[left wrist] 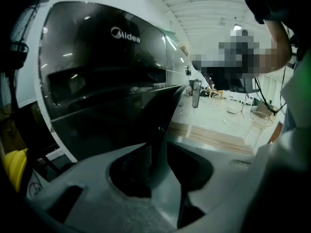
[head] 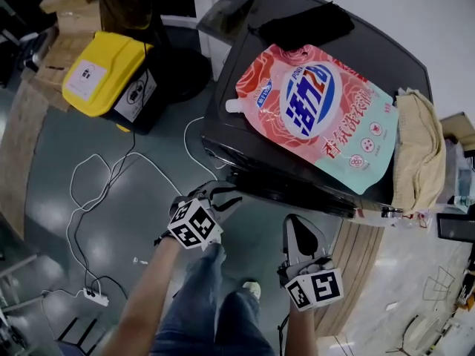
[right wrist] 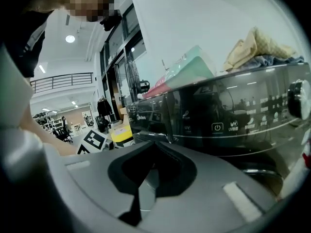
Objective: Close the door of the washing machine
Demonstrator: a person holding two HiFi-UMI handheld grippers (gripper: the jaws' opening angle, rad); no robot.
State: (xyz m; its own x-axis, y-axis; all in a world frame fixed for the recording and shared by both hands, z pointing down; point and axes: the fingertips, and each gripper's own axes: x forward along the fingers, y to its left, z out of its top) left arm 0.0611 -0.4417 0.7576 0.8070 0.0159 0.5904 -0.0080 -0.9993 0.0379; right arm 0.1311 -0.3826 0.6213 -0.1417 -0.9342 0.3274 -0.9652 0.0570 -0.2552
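At the far left, a yellow bin (head: 104, 73) stands on the floor. My left tongs (head: 220, 197) grip the edge of the dark door (left wrist: 164, 108), which stands a little away from the front of the washing machine (head: 230, 124). A pink detergent pouch (head: 319, 113) lies on top of the machine. My right tongs (head: 297, 232) are pressed together and hold nothing, near the machine's front. A beige towel (head: 417, 150) lies at the right.
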